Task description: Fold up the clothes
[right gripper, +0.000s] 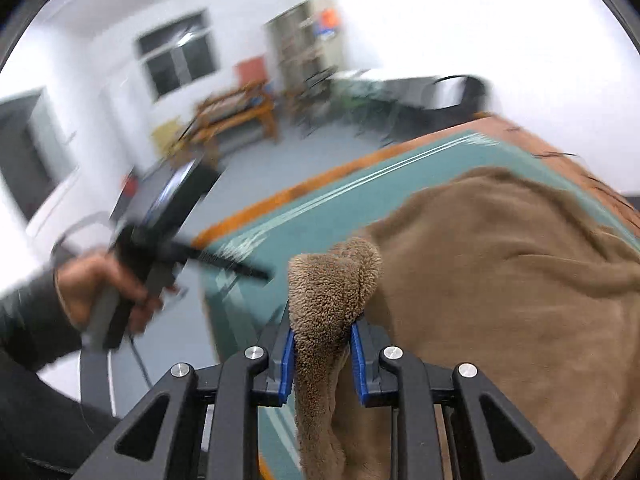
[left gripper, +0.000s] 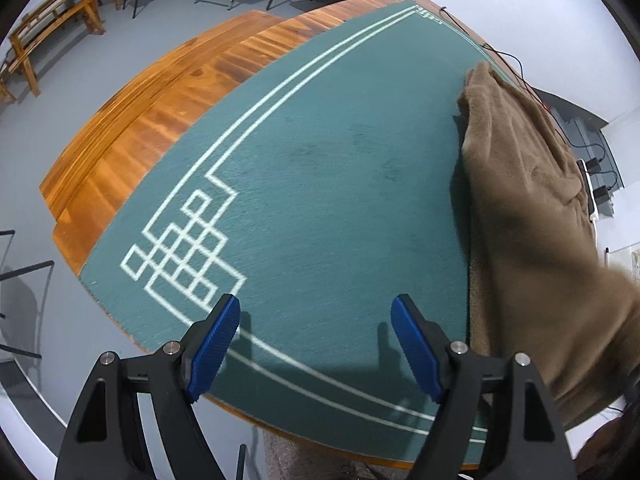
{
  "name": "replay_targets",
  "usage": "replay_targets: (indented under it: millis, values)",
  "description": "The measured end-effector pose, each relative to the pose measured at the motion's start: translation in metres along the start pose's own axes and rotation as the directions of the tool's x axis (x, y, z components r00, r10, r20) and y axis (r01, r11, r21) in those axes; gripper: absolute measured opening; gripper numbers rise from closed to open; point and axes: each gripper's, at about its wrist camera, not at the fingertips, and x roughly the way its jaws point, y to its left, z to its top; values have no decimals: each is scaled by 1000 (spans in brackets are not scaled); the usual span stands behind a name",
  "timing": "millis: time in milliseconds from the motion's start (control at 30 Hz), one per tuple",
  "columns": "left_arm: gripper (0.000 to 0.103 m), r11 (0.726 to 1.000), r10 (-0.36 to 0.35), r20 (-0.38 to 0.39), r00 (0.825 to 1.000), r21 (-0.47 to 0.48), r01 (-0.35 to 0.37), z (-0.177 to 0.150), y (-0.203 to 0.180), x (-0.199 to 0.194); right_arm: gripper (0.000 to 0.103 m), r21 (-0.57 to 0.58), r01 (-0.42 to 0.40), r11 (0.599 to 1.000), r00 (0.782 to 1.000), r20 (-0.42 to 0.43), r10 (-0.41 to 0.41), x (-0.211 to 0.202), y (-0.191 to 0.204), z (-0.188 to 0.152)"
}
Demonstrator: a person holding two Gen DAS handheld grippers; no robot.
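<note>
Our right claw (right gripper: 323,354) pinches a fuzzy fold of the brown garment (right gripper: 500,280), which drapes along the counter's (left gripper: 168,92) right edge over the green mat (left gripper: 320,200). Our left claw (left gripper: 316,344) hovers wide open above the mat's near edge.

Each hand-held gripper (left gripper: 316,312) has black arms, silver screws, ribbed blue pads (left gripper: 216,348); dark sleeve (right gripper: 24,320)

Wooden table (left gripper: 132,120) carries green mat (left gripper: 320,200); brown fleece garment (left gripper: 532,240) lies on mat.
</note>
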Motion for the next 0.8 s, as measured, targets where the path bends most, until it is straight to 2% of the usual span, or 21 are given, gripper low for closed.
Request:
replay_targets:
  millis: [167, 333, 500, 800]
  values:
    - [81, 999, -16, -16, 1000, 47, 16, 2, -19, 3, 24, 143, 151, 978, 983, 81, -164, -50, -54, -1]
    - [81, 994, -46, -27, 999, 96, 49, 6, -38, 9, 24, 233, 243, 942, 960, 85, -268, -82, -78, -4]
    - [81, 982, -122, -63, 991, 135, 130, 3, -60, 20, 24, 270, 278, 922, 947, 83, -310, -90, -92, -9]
    - [84, 946, -224, -146, 964, 203, 251, -8, -106, 42, 24, 300, 302, 905, 939, 71, -337, -89, -93, -19]
